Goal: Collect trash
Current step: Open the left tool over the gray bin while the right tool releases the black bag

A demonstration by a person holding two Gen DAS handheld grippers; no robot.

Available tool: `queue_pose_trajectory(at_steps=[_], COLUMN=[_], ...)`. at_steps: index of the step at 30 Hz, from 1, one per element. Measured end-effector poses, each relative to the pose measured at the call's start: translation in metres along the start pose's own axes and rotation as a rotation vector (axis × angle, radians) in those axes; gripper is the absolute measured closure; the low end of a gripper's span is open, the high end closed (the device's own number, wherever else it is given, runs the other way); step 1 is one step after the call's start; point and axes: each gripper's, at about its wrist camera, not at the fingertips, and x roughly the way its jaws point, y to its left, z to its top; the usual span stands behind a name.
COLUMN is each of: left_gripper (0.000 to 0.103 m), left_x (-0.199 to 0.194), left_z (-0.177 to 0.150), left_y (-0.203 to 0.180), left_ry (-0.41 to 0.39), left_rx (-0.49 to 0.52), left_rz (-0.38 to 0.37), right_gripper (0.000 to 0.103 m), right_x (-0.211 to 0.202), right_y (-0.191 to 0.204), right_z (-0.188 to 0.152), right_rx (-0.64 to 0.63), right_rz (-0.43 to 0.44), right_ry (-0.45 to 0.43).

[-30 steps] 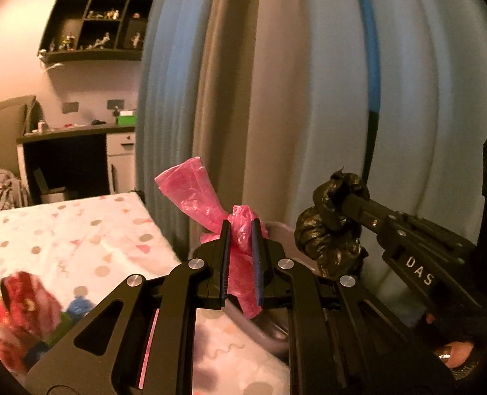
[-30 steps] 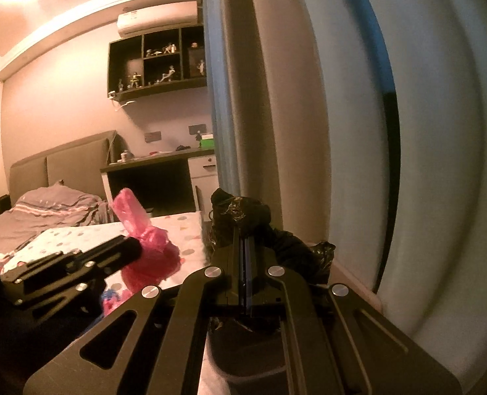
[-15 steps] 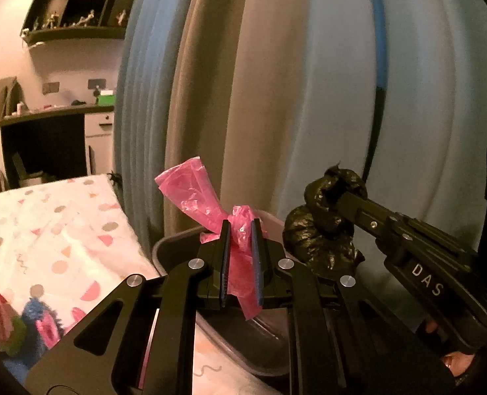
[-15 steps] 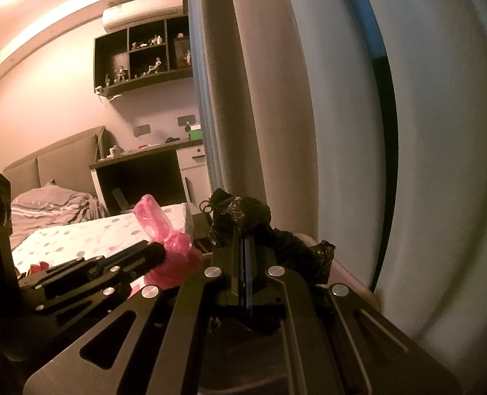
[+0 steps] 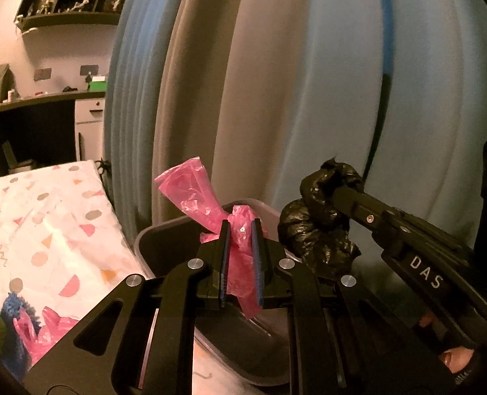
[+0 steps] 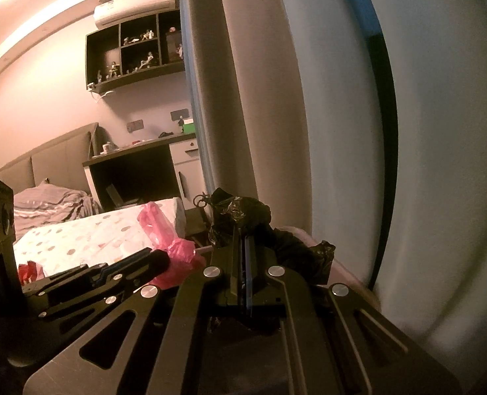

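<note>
Left wrist view: my left gripper (image 5: 240, 227) is clamped on a pink plastic bag (image 5: 197, 197), my right gripper (image 5: 334, 192) pinches a black bag (image 5: 312, 233), both over the grey bin (image 5: 164, 243) off the table's corner (image 5: 45, 230), curtains (image 5: 276, 82) behind.

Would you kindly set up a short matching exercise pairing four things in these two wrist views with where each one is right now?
Things:
1. crumpled pink plastic bag
2. crumpled black plastic bag
3. grey plastic bin
4. green box

Places:
A. on the dark desk by the far wall
B. clamped in the right gripper
C. below both grippers, beside the curtain
D. clamped in the left gripper

Pairs: 1-D, 2-B, 3-C, 4-A
</note>
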Motion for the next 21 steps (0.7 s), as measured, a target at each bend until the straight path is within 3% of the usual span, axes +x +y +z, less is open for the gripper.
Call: queue_pose_trajectory(at_steps=[3, 4, 5, 6, 7, 11, 14, 17, 19, 21], left_gripper=[0.086, 0.08, 0.069, 0.06, 0.042, 0.023, 0.015, 0.01, 0.008, 0.007], left_x=[0.004, 0.005, 0.005, 0.004, 0.001, -0.012, -0.024, -0.04, -0.052, -0.066], left_z=[0.0, -0.001, -0.001, -0.001, -0.002, -0.001, -0.002, -0.004, -0.008, -0.013], left_y=[0.004, 0.006, 0.008, 0.011, 0.013, 0.021, 0.023, 0.022, 0.022, 0.023], left_ry=[0.013, 0.016, 0.016, 0.012, 0.006, -0.021, -0.041, -0.052, -0.062, -0.067], left_rx=[-0.018, -0.016, -0.018, -0.029, -0.042, -0.089, -0.09, -0.09, -0.089, -0.091], left_rz=[-0.028, -0.012, 0.003, 0.014, 0.018, 0.035, 0.085, 0.161, 0.217, 0.271], right_gripper=[0.099, 0.093, 0.089, 0.076, 0.069, 0.069, 0.064, 0.049, 0.034, 0.027], right_x=[0.0, 0.001, 0.001, 0.0, -0.001, -0.005, -0.013, -0.028, -0.037, -0.045], right_y=[-0.001, -0.002, -0.004, -0.006, -0.008, -0.01, -0.008, 0.001, 0.006, 0.012], right_z=[0.004, 0.004, 0.004, 0.004, 0.004, 0.005, 0.006, 0.004, 0.002, -0.002], right_rx=[0.009, 0.016, 0.024, 0.033, 0.038, 0.044, 0.039, 0.016, 0.003, -0.018], right_rz=[-0.01, -0.008, -0.007, -0.007, -0.008, -0.012, -0.016, -0.032, -0.045, -0.063], right_ry=[0.002, 0.003, 0.004, 0.002, -0.002, -0.009, -0.026, -0.062, -0.086, -0.107])
